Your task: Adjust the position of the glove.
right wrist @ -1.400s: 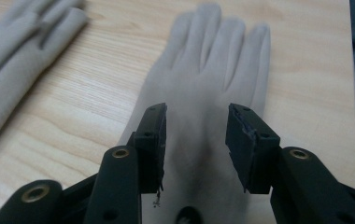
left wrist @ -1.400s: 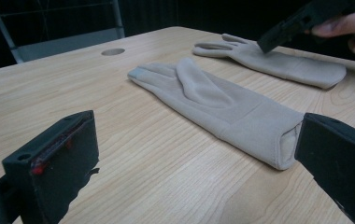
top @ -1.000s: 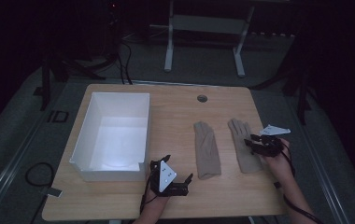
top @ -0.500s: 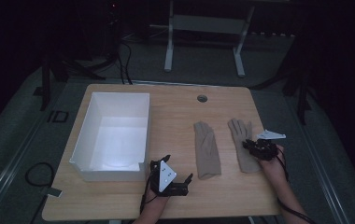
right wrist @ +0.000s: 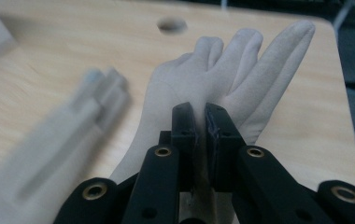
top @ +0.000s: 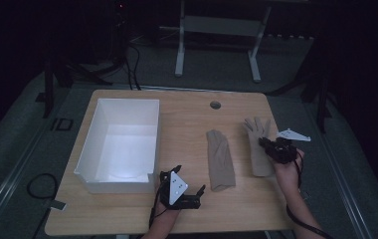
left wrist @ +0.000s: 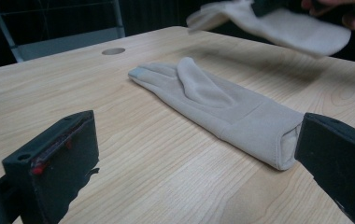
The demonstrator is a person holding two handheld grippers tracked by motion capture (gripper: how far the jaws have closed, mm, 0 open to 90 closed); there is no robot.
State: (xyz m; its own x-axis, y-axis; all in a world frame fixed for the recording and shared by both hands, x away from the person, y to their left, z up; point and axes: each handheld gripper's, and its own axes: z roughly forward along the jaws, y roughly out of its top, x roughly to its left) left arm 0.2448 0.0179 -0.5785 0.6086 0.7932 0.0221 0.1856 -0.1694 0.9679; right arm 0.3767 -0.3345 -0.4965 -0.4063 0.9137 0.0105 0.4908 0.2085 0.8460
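Note:
Two beige gloves lie on the wooden table [top: 187,124]. The right glove [top: 256,134] [right wrist: 241,70] has its cuff end raised off the wood, and it hangs at the top of the left gripper view [left wrist: 287,28]. My right gripper [top: 269,145] [right wrist: 201,114] has just closed its jaws and is shut on a pinch of that glove's palm fabric. The left glove [top: 220,159] [left wrist: 213,100] lies flat, fingers pointing away. My left gripper [top: 192,178] [left wrist: 199,140] rests low near the table's front, jaws wide open, with the glove's cuff just ahead of them.
A white open box [top: 122,102] stands on the table's left half, close to my left gripper. A round cable hole [top: 215,105] sits at the table's far middle. The table's right edge [top: 281,164] runs close beside my right hand.
My right gripper shifted slightly left onto the right glove, closed on it and rose a little, lifting the fabric. The left gripper and left glove stayed put.

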